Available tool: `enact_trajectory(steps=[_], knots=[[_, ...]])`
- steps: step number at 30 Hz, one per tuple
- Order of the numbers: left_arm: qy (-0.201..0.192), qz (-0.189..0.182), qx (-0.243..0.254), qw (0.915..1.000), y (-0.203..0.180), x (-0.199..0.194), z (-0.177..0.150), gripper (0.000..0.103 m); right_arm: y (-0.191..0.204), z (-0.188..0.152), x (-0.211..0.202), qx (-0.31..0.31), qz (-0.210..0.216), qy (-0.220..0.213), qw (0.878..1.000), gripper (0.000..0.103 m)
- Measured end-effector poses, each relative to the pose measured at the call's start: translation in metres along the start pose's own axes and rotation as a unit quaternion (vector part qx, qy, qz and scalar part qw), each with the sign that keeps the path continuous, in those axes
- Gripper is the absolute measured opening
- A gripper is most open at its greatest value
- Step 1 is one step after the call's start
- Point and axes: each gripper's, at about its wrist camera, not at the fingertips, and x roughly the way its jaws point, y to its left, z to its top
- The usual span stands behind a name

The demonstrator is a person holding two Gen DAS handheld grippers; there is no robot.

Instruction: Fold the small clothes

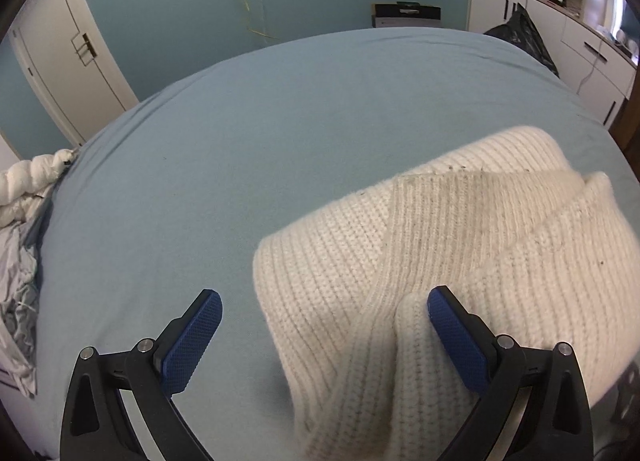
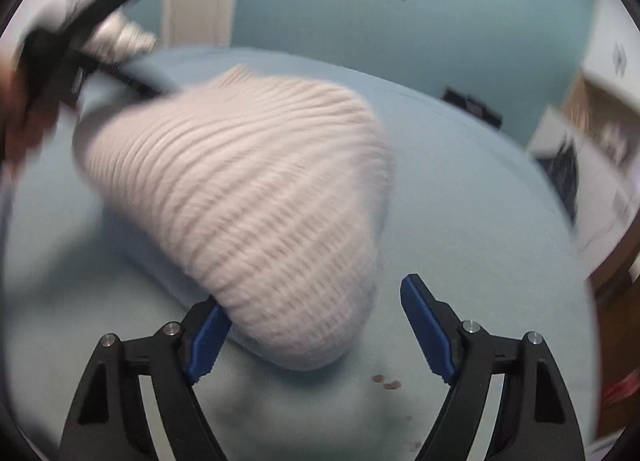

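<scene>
Left gripper [image 1: 325, 331] spread wide, cream knit sweater [image 1: 440, 245] between its jaws, unpinched. Right gripper [image 2: 316, 321] wide open, left pad [image 2: 208, 341] brushing the knit.

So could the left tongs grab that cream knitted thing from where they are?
Probably yes. The left tongs stand wide open right over the near edge of the cream knit garment, a fold of it already between the fingers, and nothing lies in the way on the blue sheet.
</scene>
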Motion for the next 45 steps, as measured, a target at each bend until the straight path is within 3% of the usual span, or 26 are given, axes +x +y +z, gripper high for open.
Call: enact_trajectory(steps=[2,5,7,10,12,14,16,19,21,22,27,31,33,35,38,43,45], knots=[[0.005,-0.006,0.001,1.0,-0.001,0.002,-0.003,0.103,-0.016,-0.003,0.006,0.06,0.014,0.017,0.998,0.08],[0.001,0.008,0.003,1.0,0.0,0.001,-0.005,0.103,-0.019,-0.01,0.028,0.076,0.025,0.068,0.994,0.084],[0.002,0.004,0.002,1.0,0.004,0.003,-0.009,0.103,-0.021,-0.008,0.018,0.078,0.04,0.092,0.992,0.084],[0.0,0.0,-0.006,1.0,0.006,0.004,-0.013,0.103,-0.029,0.011,-0.041,0.094,0.109,0.018,0.989,0.084],[-0.002,0.003,-0.006,1.0,0.003,0.005,-0.014,0.103,-0.034,0.025,-0.065,0.102,0.104,-0.021,0.989,0.085],[-0.002,0.007,-0.004,1.0,0.003,0.005,-0.015,0.103,-0.04,0.045,-0.066,0.127,0.11,-0.025,0.985,0.085],[-0.003,0.008,-0.003,1.0,0.004,0.003,-0.016,0.103,-0.041,0.061,-0.047,0.159,0.127,0.0,0.979,0.085],[-0.002,0.006,-0.001,1.0,0.002,0.004,-0.015,0.103,-0.024,0.049,-0.024,0.172,0.138,0.063,0.973,0.085],[0.002,-0.004,0.004,1.0,0.002,0.006,-0.018,0.103,-0.009,0.035,-0.01,0.142,0.103,0.099,0.979,0.092],[0.003,-0.009,0.005,0.9999,0.001,0.006,-0.018,0.103,-0.009,0.031,-0.007,0.13,0.088,0.108,0.982,0.101],[-0.001,-0.012,0.013,0.9998,-0.002,0.003,-0.022,0.103,0.0,0.002,0.008,0.121,0.074,0.122,0.982,0.101],[-0.002,-0.007,0.0,1.0,0.004,0.004,-0.023,0.103,0.018,0.01,0.005,0.107,0.054,0.102,0.988,0.101],[-0.002,-0.008,-0.006,0.9999,0.005,0.005,-0.024,0.103,0.015,0.023,0.001,0.125,0.063,0.107,0.984,0.101],[0.001,-0.015,-0.013,0.9998,0.004,0.006,-0.025,0.103,0.007,0.031,-0.008,0.167,0.1,0.119,0.974,0.101],[0.0,-0.016,-0.018,0.9997,0.003,0.011,-0.019,0.103,-0.002,0.036,-0.024,0.198,0.12,0.079,0.97,0.101],[-0.005,-0.014,-0.018,0.9997,0.001,0.011,-0.021,0.103,-0.018,0.048,-0.05,0.218,0.023,0.006,0.976,0.102],[-0.005,-0.018,-0.02,0.9996,0.002,0.012,-0.021,0.103,-0.019,0.052,-0.046,0.226,0.04,0.015,0.973,0.102]])
